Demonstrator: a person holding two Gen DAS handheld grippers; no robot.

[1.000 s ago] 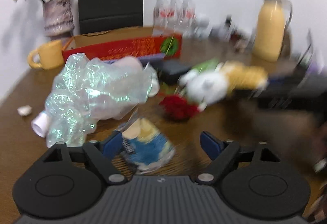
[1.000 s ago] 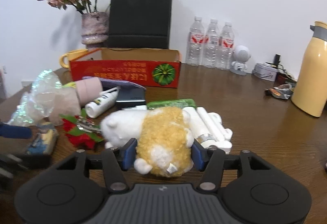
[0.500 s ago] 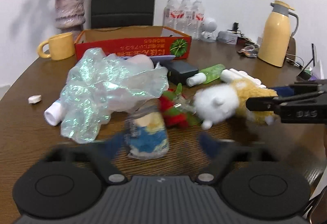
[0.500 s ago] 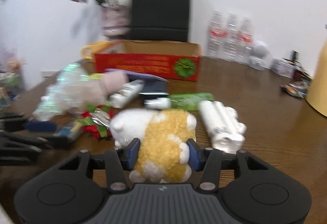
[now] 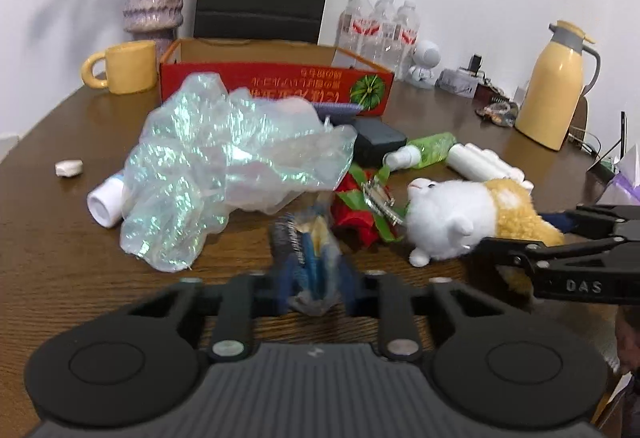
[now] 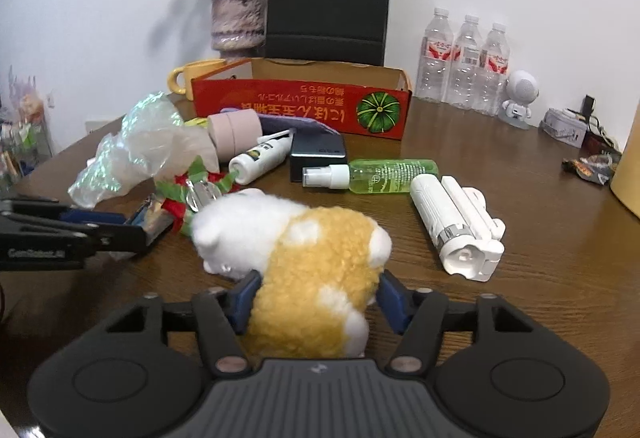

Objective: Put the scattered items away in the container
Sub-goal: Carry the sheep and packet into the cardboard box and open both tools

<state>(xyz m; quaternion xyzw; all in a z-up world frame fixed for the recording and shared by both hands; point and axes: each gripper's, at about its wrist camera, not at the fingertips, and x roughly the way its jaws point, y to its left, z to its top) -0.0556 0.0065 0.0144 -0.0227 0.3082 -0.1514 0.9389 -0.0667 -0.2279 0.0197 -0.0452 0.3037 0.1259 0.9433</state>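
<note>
My left gripper is shut on a blue and yellow snack packet, pinched upright just above the table. My right gripper is shut on a white and tan plush toy, which also shows in the left wrist view. The red cardboard box stands open at the back; it also shows in the left wrist view. Loose items lie between: an iridescent plastic bag, a red and green flower, a green spray bottle, a white tube.
A black box, a pink tape roll and a white folded device lie on the wooden table. A yellow mug, a vase, a black bag, water bottles and a yellow jug stand behind.
My left gripper has closed its fingers on the snack packet and stood it on edge. My right gripper keeps its hold on the plush toy.
</note>
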